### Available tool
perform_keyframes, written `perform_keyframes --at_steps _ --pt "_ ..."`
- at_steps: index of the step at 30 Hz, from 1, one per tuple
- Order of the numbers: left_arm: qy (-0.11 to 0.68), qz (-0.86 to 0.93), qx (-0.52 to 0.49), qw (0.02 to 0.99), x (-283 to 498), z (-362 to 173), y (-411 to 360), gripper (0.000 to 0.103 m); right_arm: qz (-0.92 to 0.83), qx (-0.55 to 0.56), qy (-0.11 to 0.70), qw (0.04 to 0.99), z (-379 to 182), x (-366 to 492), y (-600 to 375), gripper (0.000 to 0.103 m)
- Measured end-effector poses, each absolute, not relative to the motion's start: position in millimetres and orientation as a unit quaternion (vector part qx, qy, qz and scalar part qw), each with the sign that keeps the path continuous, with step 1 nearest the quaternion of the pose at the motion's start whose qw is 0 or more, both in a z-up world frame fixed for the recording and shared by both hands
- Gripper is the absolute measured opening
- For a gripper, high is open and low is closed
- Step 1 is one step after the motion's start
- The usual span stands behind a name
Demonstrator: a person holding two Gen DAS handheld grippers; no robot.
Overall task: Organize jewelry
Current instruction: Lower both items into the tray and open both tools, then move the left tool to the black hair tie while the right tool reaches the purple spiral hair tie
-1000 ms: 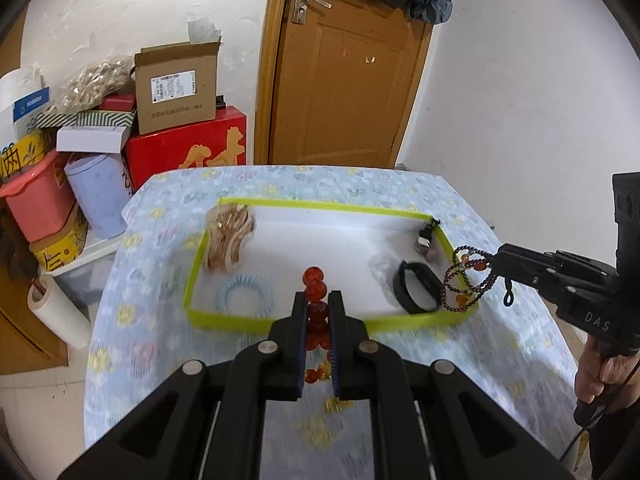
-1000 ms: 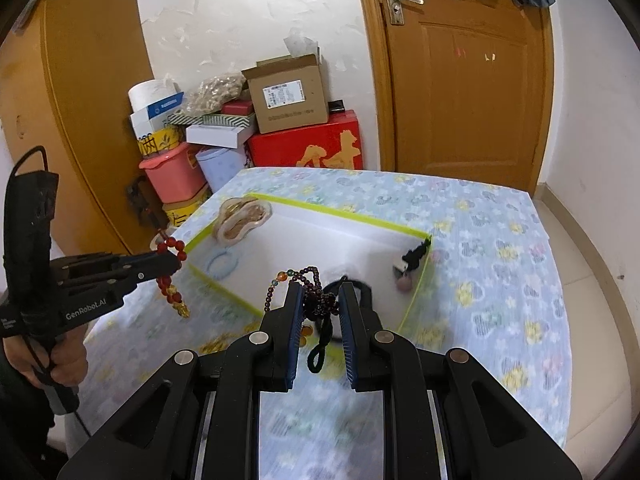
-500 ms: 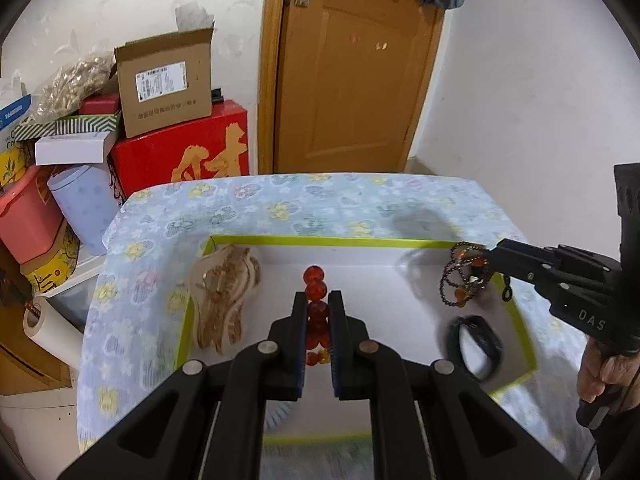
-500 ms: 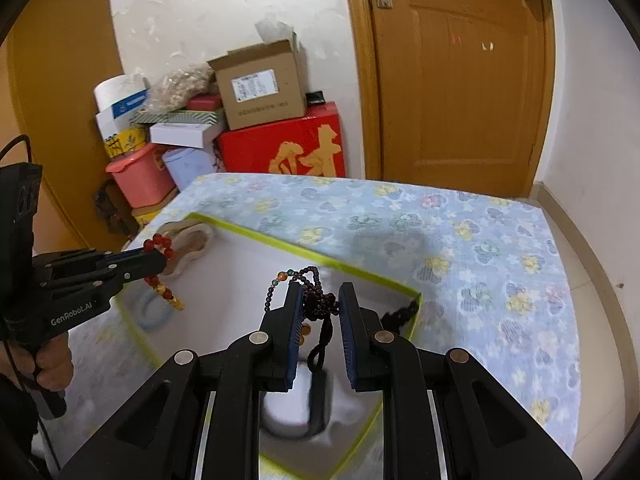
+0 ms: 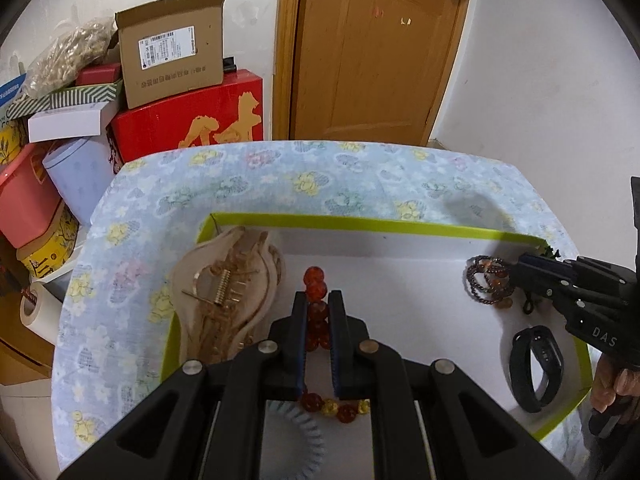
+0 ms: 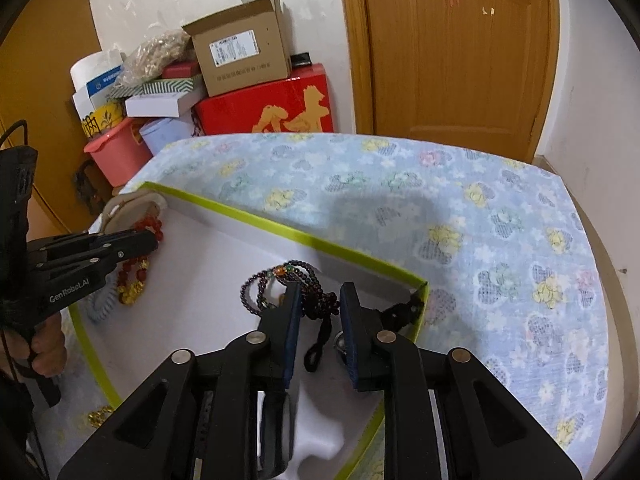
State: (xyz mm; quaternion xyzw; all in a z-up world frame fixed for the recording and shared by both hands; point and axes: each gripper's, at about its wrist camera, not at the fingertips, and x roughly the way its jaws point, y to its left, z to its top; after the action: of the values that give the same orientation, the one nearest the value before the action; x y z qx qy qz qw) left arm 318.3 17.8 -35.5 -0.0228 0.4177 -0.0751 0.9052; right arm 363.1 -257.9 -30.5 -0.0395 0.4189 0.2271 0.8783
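While the left hand-held gripper [image 5: 318, 312] clamps the red bead bracelet [image 5: 316, 288] between its fingers above the white tray with the green rim [image 5: 360, 222], the right hand-held gripper [image 6: 320, 300] has its jaws somewhat apart, and the dark bead necklace [image 6: 280, 280] hangs between them; I cannot tell if the pads press it. The tray stands on the surface with a flowered blue cloth [image 5: 280, 176]. Inside the tray lie a beige hair claw [image 5: 228, 292] at the left, a black fitness band [image 5: 538, 362] at the right and a light blue spiral hair tie [image 5: 312, 444] near the front.
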Motion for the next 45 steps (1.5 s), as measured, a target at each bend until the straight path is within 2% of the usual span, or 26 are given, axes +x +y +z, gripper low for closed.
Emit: perform_keyframes --at_steps 5,9,11,27,45 --pt "0.415 -0.072 -0.022 0.906 318.7 -35.4 18.9 0.011 0.225 -0.040 0.416 0.880 -27.3 359.8 -258.9 0.025" --pt "0.410 -0.072 -0.025 0.909 312.5 -31.5 21.0 0.023 0.228 -0.038 0.408 0.883 -19.1 351.3 -260.7 0.037" --pt "0.406 -0.076 -0.032 0.910 307.2 -27.3 23.6 0.027 0.231 -0.035 0.404 0.885 -14.3 346.1 -262.1 0.038" --pt "0.371 -0.088 -0.034 0.924 210.1 14.4 21.1 0.028 0.243 -0.016 0.383 0.891 18.3 250.2 -283.2 0.038" --pt "0.375 -0.092 -0.034 0.922 87.5 11.7 16.4 0.028 0.258 -0.012 0.385 0.886 20.4 129.3 -295.5 0.038"
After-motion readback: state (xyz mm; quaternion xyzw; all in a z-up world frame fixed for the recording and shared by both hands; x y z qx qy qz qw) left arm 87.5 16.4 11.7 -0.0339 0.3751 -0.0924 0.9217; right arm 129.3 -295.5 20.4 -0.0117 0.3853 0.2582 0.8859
